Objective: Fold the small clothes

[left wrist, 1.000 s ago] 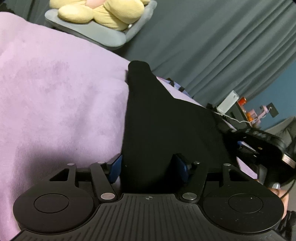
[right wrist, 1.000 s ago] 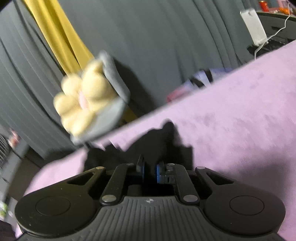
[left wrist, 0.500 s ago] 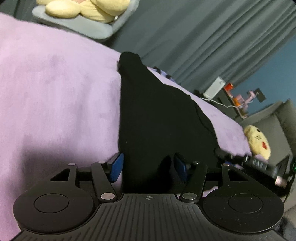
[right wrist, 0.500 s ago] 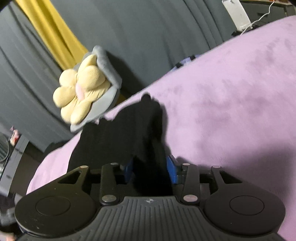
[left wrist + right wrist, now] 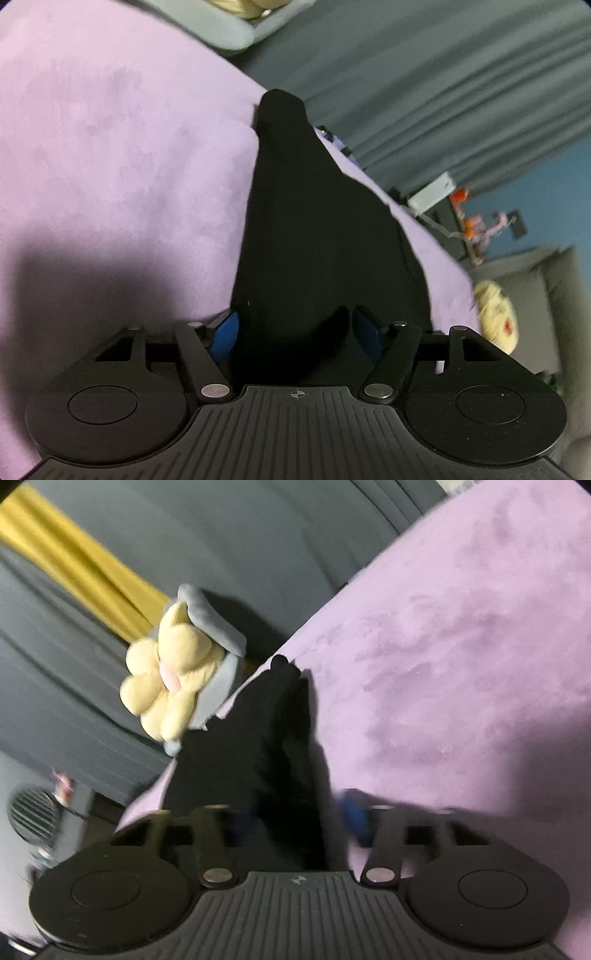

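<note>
Black garment [image 5: 317, 236] lies spread on the lilac blanket [image 5: 122, 177], its narrow end reaching up to the blanket's far edge by the grey curtain [image 5: 443, 85]. Left gripper [image 5: 295, 328] first: its blue pads stand apart and have just been opening a touch wider, near end of the cloth lying loose between them, right pad clear of the fabric. A second ago the other tool's black body showed at the right of this view; now it's gone, and a yellow plush [image 5: 495, 314] sits beyond the blanket's right edge. Over to the right gripper [image 5: 299, 816]: jaws were nearly together a second ago, now they've just swung wide, the garment's edge lying slack between, blurred. Paw-shaped cushion [image 5: 173, 679] leans at the blanket's far edge, in front of a yellow curtain [image 5: 81, 565].
</note>
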`<state>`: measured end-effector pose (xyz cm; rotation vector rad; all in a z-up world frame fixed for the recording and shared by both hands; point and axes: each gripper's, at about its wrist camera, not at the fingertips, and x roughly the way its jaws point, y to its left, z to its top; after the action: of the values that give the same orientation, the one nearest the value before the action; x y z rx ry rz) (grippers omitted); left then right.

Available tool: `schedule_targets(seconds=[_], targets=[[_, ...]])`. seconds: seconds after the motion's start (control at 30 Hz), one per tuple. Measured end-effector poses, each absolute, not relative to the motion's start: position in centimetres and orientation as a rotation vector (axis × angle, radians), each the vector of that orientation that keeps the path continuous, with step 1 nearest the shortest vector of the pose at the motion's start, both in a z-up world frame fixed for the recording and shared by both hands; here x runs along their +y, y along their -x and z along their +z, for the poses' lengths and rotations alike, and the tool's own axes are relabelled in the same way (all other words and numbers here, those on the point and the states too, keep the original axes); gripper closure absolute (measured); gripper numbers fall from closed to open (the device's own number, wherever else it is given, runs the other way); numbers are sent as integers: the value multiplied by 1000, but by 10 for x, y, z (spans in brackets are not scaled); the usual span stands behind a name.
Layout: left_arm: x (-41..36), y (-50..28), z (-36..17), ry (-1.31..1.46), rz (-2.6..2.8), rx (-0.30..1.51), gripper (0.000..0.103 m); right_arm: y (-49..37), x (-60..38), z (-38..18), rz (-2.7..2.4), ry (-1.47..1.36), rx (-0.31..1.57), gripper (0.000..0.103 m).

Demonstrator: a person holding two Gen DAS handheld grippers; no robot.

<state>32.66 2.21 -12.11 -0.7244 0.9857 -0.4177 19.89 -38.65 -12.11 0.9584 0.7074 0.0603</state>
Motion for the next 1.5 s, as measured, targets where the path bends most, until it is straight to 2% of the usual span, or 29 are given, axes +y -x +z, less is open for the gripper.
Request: schedule_targets(seconds=[0.23,0.33,0.37,0.43,0.47,0.5,0.6,0.83,1.03,1.33,1.43,1.5], targets=[[21,-359,-131,836,-412,992,32,-252,-376,-133,140,-997,760,47],[18,-376,-134,871,-405,1007,32,-266,-369,-136,131,-1009,767,56],[18,-380,-134,880,-398,1012,33,-268,-367,-136,119,-1014,766,63],[16,-385,-133,873,-372,1017,49,-272,-361,-137,105,-992,770,75],[14,-385,-133,851,-366,1022,62,-275,-356,-134,100,-951,772,78],[14,-383,-132,833,-373,1017,67,-275,-351,-130,95,-901,769,80],[23,-376,-129,864,-397,1001,72,-269,-348,-121,112,-916,761,83],[50,-349,-92,827,-408,952,72,-253,-323,-99,202,-933,761,83],[83,-304,-67,691,-374,930,72,-241,-282,-92,285,-916,815,83],[122,-228,-68,510,-261,968,72,-211,-210,-101,391,-764,965,83],[130,-216,-80,474,-225,988,65,-200,-204,-101,404,-721,984,76],[135,-213,-79,465,-190,993,55,-196,-213,-96,370,-717,967,71]])
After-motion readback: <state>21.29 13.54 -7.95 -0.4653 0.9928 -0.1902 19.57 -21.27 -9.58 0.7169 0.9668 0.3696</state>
